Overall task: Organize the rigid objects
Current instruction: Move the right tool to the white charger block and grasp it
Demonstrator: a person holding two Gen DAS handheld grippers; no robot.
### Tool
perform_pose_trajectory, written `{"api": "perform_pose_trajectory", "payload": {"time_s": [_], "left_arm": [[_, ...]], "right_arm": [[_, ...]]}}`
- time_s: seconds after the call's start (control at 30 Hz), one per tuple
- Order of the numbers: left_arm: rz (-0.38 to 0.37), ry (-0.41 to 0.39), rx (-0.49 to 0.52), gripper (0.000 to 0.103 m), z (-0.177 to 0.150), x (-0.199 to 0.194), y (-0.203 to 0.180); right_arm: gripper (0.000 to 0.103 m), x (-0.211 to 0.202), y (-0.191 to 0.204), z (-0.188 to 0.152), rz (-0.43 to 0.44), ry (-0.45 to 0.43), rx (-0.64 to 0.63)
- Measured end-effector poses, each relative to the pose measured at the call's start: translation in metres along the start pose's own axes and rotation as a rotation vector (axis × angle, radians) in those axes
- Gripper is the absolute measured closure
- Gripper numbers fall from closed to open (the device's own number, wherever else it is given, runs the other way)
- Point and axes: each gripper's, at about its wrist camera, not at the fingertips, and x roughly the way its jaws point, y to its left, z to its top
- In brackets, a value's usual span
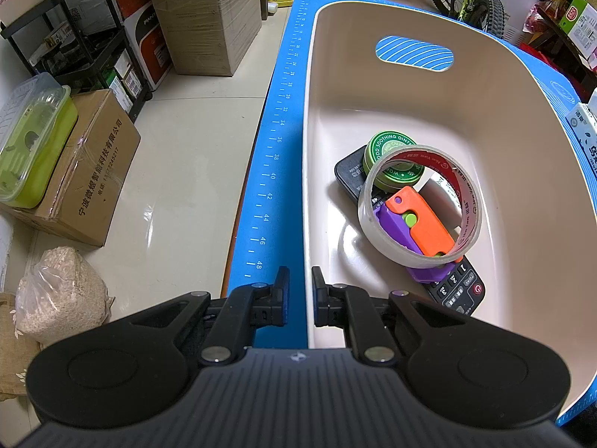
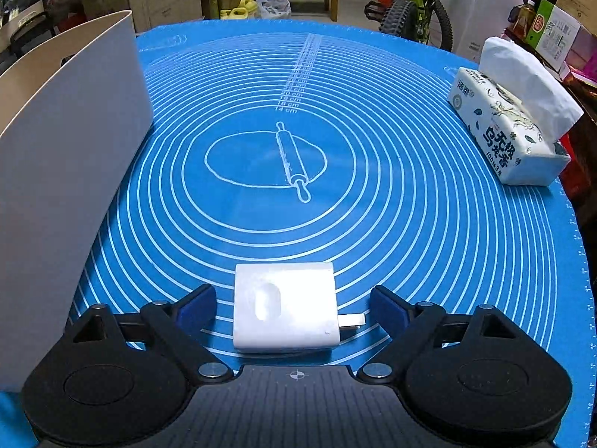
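A beige plastic bin (image 1: 373,93) stands on the blue mat (image 1: 268,186). Inside lie a clear tape roll (image 1: 367,220), a green ointment tin (image 1: 388,145), an orange and purple folding toy (image 1: 421,224) and a black remote (image 1: 459,291). My left gripper (image 1: 300,291) is shut on the bin's near left rim, one finger outside the wall and one inside. In the right wrist view a white plug charger (image 2: 287,313) lies flat on the mat (image 2: 410,224), prongs to the right. My right gripper (image 2: 293,295) is open and straddles it, with both pads clear of its sides.
The bin's outer wall (image 2: 67,130) rises at the left of the right wrist view. A tissue pack (image 2: 511,130) sits at the mat's far right. Cardboard boxes (image 1: 209,18) and a green lidded container (image 1: 33,138) stand on the floor to the left.
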Motion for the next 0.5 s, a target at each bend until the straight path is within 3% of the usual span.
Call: {"api": "perform_pose_trajectory", "payload": {"time_s": [0.07,0.2,0.33,0.37,0.5], "left_arm": [[0.001,0.0,0.0,0.089,0.0,0.0,0.0],[0.001,0.0,0.0,0.089,0.0,0.0,0.0],[0.0,0.0,0.0,0.089,0.0,0.0,0.0],[-0.001,0.0,-0.001,0.089,0.0,0.0,0.001],[-0.002,0.0,-0.001,0.089,0.0,0.0,0.0]], "right_arm": [[0.016,-0.001,0.0,-0.001,0.006,-0.009,0.0],[0.035,-0.007,0.0,-0.001,0.012,-0.033,-0.009],[0.035,-0.008,0.001,-0.002,0.002,-0.038,-0.017],[0.048,-0.011,0.002,-0.002,0.025,-0.055,-0.017],[0.048,-0.015,0.008,0.002,-0.003,-0.071,-0.027]]}}
